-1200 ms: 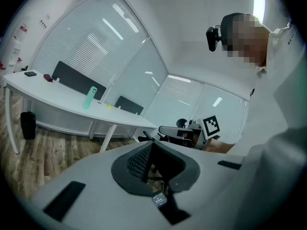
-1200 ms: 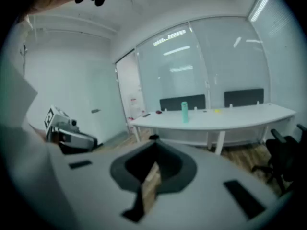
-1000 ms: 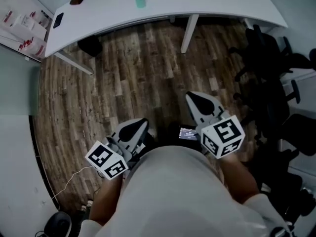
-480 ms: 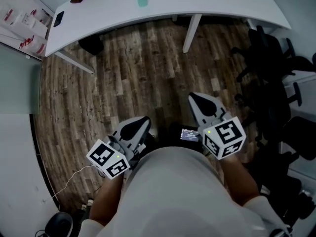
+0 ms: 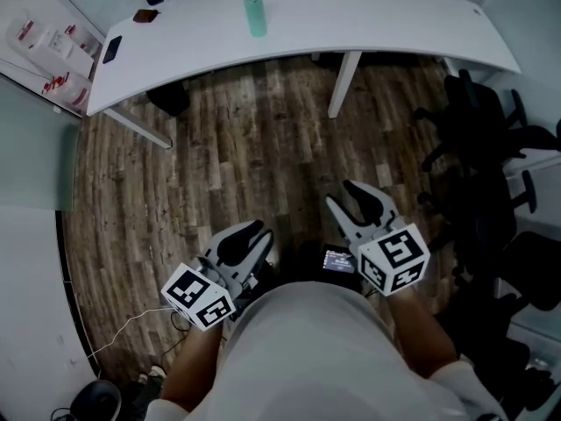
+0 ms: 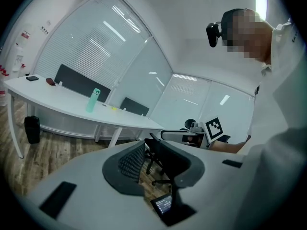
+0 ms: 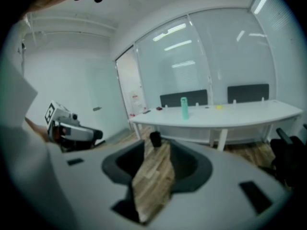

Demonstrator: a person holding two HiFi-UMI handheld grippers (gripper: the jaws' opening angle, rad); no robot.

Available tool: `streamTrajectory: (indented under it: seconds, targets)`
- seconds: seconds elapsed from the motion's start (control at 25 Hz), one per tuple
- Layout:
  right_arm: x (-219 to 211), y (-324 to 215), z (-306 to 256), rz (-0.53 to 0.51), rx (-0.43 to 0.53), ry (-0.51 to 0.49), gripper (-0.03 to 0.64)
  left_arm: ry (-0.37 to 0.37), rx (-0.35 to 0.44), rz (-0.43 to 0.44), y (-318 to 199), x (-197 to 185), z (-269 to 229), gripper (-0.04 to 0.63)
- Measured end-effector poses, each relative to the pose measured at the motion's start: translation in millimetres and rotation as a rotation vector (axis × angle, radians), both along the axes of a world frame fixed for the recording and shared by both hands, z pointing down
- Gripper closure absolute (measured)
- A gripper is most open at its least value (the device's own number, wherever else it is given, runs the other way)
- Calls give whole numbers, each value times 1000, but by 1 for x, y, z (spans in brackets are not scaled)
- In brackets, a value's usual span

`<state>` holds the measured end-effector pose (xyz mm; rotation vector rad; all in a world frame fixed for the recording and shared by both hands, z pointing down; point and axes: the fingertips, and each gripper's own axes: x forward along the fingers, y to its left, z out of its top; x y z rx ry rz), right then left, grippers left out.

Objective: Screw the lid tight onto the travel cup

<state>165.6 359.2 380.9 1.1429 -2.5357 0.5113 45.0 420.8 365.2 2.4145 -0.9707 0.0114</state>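
While the jaws of the left gripper (image 5: 248, 238) and the right gripper (image 5: 358, 202) are opening with nothing between them, the travel cup (image 5: 254, 10) stands upright on the tabletop (image 5: 394, 24) well ahead of both, almost straight beyond the right jaws and off to the left of the left pair.

Plain white shirt (image 5: 307, 349), white sleeves (image 5: 462, 381)

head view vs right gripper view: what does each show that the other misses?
Head view only: a small lit screen, a thin white cable on the wood-plank floor. Right gripper view only: the glass partition wall behind the curved white table, the white ceiling. Both: the teal travel cup upright on that table, the floor, the black bin under the table.
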Motion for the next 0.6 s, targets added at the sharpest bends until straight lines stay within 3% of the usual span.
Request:
streamTrajectory:
  seconds: [0.6]
  targets:
    - [31,-45,7,-74,-14,-29,440,-8,16,-103,-38,30,3,454]
